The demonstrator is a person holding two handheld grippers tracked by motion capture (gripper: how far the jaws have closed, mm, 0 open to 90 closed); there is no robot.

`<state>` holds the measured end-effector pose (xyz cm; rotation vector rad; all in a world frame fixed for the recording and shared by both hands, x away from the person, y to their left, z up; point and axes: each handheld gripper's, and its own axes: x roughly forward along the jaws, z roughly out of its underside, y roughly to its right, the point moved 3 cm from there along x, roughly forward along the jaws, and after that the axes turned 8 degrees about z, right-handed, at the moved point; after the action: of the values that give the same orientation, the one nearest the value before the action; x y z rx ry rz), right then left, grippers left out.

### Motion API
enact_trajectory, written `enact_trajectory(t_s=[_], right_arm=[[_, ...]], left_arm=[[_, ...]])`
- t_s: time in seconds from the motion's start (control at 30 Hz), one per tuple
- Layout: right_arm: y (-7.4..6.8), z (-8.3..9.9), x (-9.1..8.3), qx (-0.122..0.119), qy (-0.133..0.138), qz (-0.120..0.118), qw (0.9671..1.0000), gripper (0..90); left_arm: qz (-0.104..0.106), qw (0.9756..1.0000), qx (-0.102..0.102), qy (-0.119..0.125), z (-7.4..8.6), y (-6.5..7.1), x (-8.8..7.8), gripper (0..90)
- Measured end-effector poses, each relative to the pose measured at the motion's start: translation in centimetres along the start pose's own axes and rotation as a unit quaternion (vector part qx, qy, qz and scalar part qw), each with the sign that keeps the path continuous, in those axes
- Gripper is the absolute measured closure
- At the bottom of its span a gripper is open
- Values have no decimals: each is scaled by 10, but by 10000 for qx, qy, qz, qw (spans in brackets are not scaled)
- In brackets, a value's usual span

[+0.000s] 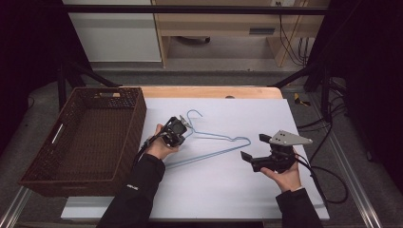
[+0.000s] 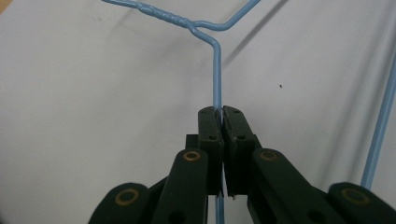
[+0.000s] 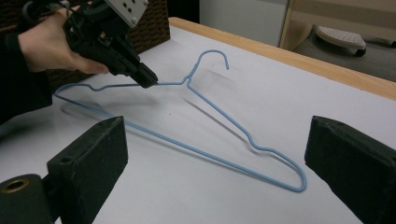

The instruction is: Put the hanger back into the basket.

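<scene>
Nearest me, my two sleeves enter from the lower edge; a small white mark on the left sleeve is too small to read; my right claw (image 1: 251, 147) hovers over the pale desk (image 1: 214, 190) with its jaws standing wide apart and nothing between them, aimed toward the far shoulder of the hanger, presumably held ready to steady or take that end; farther in, my left claw (image 2: 219, 112) has its jaws pressed together on the blue wire hanger (image 1: 216, 142), pinching one sloping arm just below the twisted neck, a sensible place since the thin wire is stiffest near the twist and the frame balances there; in the right claw's view the hanger seems slightly raised at the gripped side, its shadow falling apart from the wire, while its far shoulder rests on or just above the desk; beside my left hand stands the brown woven basket (image 1: 45, 161), open-topped and near the hanger, so I judge it the likely destination; beyond the desk's wooden edge (image 1: 209, 91) lie cabinets and cables, bearing no legible writing.
</scene>
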<state>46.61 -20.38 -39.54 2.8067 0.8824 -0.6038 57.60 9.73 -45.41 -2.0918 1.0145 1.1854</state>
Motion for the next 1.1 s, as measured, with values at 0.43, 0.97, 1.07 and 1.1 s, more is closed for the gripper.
enact_trajectory(t_s=[0.43, 0.97, 1.07, 1.1], right_arm=[[-11, -16, 50, -242, -211, -167, 9993, 118], [-12, -21, 113, -483, -699, -245, 9961, 215], [-13, -21, 121, -538, -796, -263, 9950, 235], [-14, -21, 124, -546, -840, -263, 9946, 246]], left_arm=[[-214, 9996, 152, 134, -3, 13, -11, 871], [-276, 9992, 229, 163, -4, 18, -15, 871], [-263, 9993, 216, 159, -4, 18, -15, 871], [-265, 9993, 208, 161, -4, 19, -15, 871]])
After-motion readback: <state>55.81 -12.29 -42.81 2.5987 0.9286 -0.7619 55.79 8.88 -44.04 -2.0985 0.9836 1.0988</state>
